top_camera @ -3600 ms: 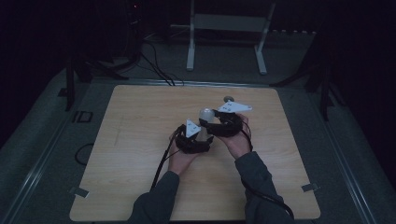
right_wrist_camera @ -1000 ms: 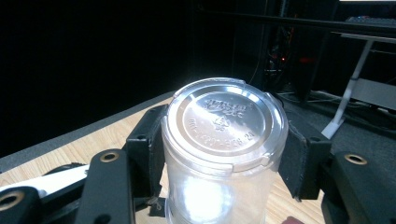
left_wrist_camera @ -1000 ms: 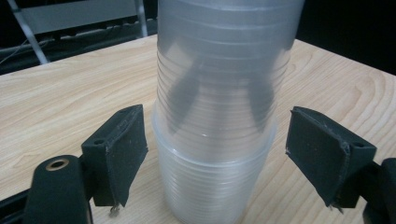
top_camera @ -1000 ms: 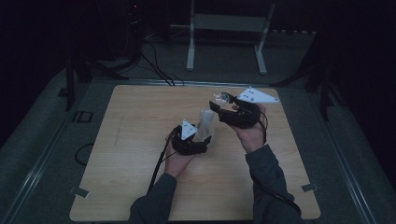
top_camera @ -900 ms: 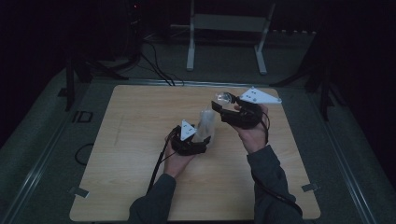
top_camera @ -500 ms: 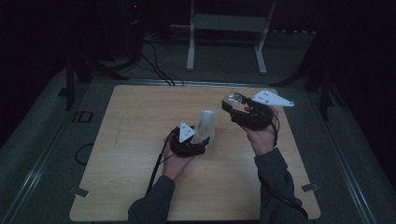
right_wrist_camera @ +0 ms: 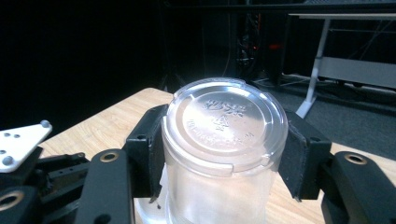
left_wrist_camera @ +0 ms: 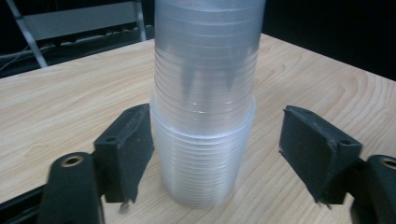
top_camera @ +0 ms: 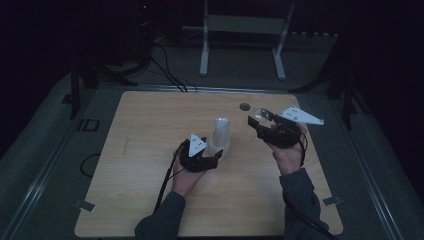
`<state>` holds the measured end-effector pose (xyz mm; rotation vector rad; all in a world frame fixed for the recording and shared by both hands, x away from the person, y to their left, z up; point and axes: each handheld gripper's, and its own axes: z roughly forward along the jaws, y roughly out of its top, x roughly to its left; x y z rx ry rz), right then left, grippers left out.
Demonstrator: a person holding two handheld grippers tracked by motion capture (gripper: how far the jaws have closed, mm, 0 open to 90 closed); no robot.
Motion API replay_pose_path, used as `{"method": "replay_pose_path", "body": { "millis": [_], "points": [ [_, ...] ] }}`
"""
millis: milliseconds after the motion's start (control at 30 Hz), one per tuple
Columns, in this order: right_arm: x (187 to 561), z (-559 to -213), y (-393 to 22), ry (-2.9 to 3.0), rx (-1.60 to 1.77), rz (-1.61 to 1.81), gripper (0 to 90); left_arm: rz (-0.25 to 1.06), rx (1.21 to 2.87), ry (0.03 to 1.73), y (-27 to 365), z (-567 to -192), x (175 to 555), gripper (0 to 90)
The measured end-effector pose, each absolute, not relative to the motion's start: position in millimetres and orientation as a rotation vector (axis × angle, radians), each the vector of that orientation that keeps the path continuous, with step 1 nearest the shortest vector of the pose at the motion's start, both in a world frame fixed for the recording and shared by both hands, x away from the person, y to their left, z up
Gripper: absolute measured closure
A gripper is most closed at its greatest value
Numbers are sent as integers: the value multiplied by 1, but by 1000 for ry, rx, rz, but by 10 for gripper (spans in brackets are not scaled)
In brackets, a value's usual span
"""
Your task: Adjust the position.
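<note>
The stack of clear ribbed plastic cups [left_wrist_camera: 203, 107] stands upside down near the middle of the pale wooden counter [top_camera: 150, 150]. The left claw [left_wrist_camera: 212, 154] straddles its base, jaws just closing, one pad touching, the other still apart; it should clamp squarely to steady the stack. To the stack's right, the right claw [right_wrist_camera: 224, 154] is clenched on one clear plastic cup [right_wrist_camera: 222, 158], lifted free. A small dark hole [top_camera: 244, 106] lies beyond the stack; nothing blocks the way.

Wooden table [top_camera: 150, 150]; white metal stand [top_camera: 242, 25]; floor cables [top_camera: 167, 70]
</note>
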<state>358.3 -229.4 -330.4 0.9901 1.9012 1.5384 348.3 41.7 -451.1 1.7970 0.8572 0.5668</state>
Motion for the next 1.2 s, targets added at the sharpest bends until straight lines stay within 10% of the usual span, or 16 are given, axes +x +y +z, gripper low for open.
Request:
{"method": "replay_pose_path", "body": {
  "millis": [1200],
  "points": [
    [345,-384,-244,1930,1144,1525,408,480,1834,762,28,-447,337,319]
  ]
}}
